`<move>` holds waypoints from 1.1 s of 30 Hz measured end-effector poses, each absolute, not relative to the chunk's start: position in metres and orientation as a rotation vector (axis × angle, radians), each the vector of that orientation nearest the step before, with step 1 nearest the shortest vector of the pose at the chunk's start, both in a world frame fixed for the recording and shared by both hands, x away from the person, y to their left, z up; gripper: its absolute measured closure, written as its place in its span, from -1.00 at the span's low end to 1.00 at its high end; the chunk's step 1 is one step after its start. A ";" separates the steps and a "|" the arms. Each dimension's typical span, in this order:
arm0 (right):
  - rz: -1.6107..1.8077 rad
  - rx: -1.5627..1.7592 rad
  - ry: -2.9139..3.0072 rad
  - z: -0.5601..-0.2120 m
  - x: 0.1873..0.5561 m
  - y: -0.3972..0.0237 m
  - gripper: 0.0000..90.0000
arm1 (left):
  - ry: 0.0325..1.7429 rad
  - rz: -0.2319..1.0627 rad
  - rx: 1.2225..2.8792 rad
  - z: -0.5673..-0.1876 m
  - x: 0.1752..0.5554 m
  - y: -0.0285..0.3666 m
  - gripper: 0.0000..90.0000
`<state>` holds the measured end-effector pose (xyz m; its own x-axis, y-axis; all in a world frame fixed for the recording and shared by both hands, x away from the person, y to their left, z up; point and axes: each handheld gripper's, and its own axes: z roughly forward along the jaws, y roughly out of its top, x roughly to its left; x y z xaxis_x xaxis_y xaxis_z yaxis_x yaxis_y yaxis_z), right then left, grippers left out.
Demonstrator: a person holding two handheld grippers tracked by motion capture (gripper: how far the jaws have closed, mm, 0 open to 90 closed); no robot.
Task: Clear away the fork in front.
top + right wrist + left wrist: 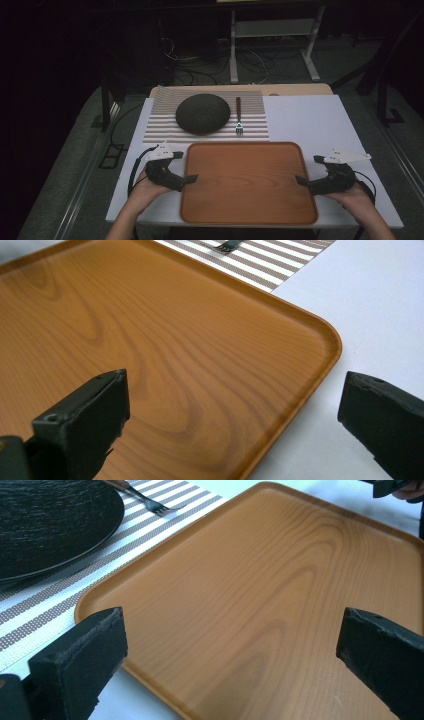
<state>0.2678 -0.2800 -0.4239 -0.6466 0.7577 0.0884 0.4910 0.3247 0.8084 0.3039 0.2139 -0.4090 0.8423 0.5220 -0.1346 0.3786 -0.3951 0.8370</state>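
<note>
Tray [248, 182], wooden, at tabletop's near edge: rigid, light, smooth, likely slippery; best pinched at opposite side rims. Left gripper [191, 177] and right gripper [300, 180] gape apart, empty.

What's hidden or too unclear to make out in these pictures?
- Plate: left gripper view, cut off by the top and left edges.
- Fork: right gripper view, only the tines, cut by the top edge.
- Tray: whether either gripper touches its rim, too dim in the high view.
</note>
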 end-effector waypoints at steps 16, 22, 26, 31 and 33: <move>1.225 1.153 2.294 -0.422 0.274 -0.273 -1.00 | 0.661 0.175 2.035 -0.416 0.303 0.215 -1.00; 1.205 1.163 2.306 -0.420 0.281 -0.268 -0.99 | 0.656 0.184 2.039 -0.416 0.303 0.213 -1.00; 1.213 1.174 2.307 -0.419 0.286 -0.267 -1.00 | 0.656 0.184 2.042 -0.417 0.303 0.213 -1.00; 1.200 1.183 2.316 -0.418 0.291 -0.263 -1.00 | 0.666 0.176 2.031 -0.417 0.304 0.212 -1.00; 1.206 1.192 2.319 -0.417 0.293 -0.262 -0.99 | 0.663 0.171 2.029 -0.417 0.304 0.211 -1.00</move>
<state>0.2929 -0.2623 -0.4175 -0.6258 0.7695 0.1275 0.5462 0.3156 0.7759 0.3045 0.2113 -0.4171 0.8425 0.5191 -0.1439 0.3844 -0.3922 0.8357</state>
